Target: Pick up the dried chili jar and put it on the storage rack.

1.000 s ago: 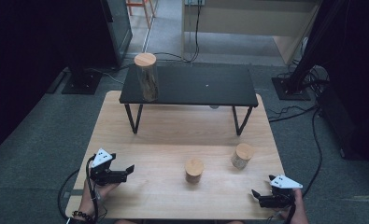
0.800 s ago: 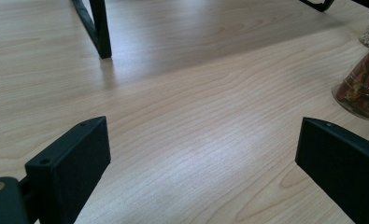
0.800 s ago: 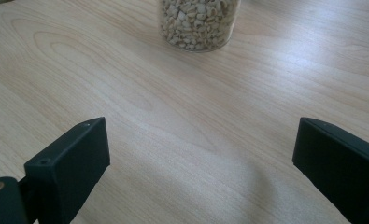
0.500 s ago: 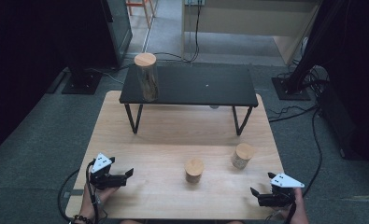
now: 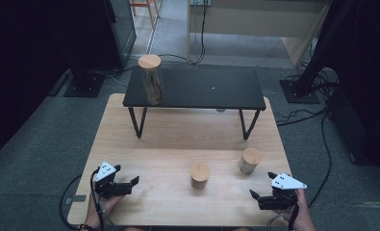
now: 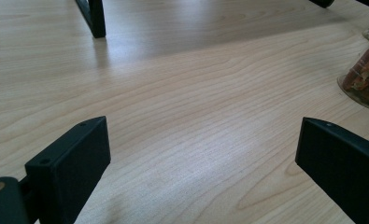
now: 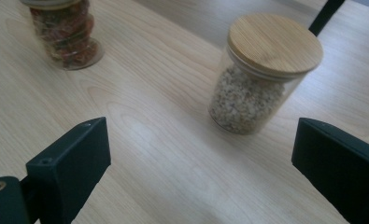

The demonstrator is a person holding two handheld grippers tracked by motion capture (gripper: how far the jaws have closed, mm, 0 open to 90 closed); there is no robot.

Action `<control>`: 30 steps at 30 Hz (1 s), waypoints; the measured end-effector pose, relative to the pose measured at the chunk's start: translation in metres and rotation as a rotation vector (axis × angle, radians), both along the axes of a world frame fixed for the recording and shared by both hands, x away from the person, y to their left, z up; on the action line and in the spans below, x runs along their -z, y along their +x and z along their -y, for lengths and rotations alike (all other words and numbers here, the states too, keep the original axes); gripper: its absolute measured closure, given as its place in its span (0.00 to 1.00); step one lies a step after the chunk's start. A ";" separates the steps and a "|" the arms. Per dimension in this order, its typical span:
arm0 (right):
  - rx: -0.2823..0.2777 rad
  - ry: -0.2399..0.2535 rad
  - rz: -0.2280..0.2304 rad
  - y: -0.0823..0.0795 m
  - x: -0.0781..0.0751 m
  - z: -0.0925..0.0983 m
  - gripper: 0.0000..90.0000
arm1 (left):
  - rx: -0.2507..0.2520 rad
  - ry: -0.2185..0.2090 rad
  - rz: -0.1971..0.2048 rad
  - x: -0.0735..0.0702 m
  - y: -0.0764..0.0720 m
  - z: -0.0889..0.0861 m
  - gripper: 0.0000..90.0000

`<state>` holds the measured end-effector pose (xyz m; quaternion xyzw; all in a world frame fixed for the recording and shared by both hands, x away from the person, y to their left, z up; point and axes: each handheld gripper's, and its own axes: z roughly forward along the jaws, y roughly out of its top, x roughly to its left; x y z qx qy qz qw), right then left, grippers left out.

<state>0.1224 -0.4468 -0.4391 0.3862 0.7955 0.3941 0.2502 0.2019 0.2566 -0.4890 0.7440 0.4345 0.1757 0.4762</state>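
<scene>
— Where do you stand?

— Both my grippers sit low at the near edge of the tabletop (image 5: 130,139). My left gripper (image 5: 131,183) has its jaws spread wide over bare wood; my right gripper (image 5: 256,197) is spread too, holding nothing. The things nearest me are two short glass jars with bamboo lids. The grain jar (image 5: 249,160) stands just ahead of my right jaws, and in the right gripper view it (image 7: 265,74) sits between them but well short of the pads. The jar of reddish pieces (image 5: 199,174) stands mid-table, apart from both grippers; the left gripper view catches its foot (image 6: 363,79) off to the side.

— What worries you?

— The glass, mostly. It looks smooth and round, so I'd guess a pinch placed off centre could squirt the jar sideways or tip it. The lid overhangs the wall a little; if I close on the lid rather than the body, it may lift off and leave the jar behind.

— Anything else?

— The two jars stand near each other. A wide sweep with my right gripper toward one could knock the other. And the black raised shelf (image 5: 197,89) behind carries a tall jar (image 5: 150,79) near its left end; placing anything up there carelessly could topple it.
</scene>
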 end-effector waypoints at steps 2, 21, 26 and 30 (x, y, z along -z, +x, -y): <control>-0.010 -0.004 0.003 0.001 -0.003 -0.003 0.05 | 0.000 -0.005 -0.003 0.002 0.000 -0.001 0.04; -0.103 -0.015 0.000 0.017 -0.016 -0.043 0.05 | 0.042 -0.021 -0.016 0.009 0.003 -0.006 0.04; -0.113 -0.016 -0.006 0.020 -0.018 -0.050 0.05 | 0.047 -0.037 -0.023 0.010 0.005 -0.010 0.04; -0.126 -0.012 -0.012 0.023 -0.018 -0.054 0.05 | 0.055 -0.025 0.000 0.011 0.001 -0.009 0.04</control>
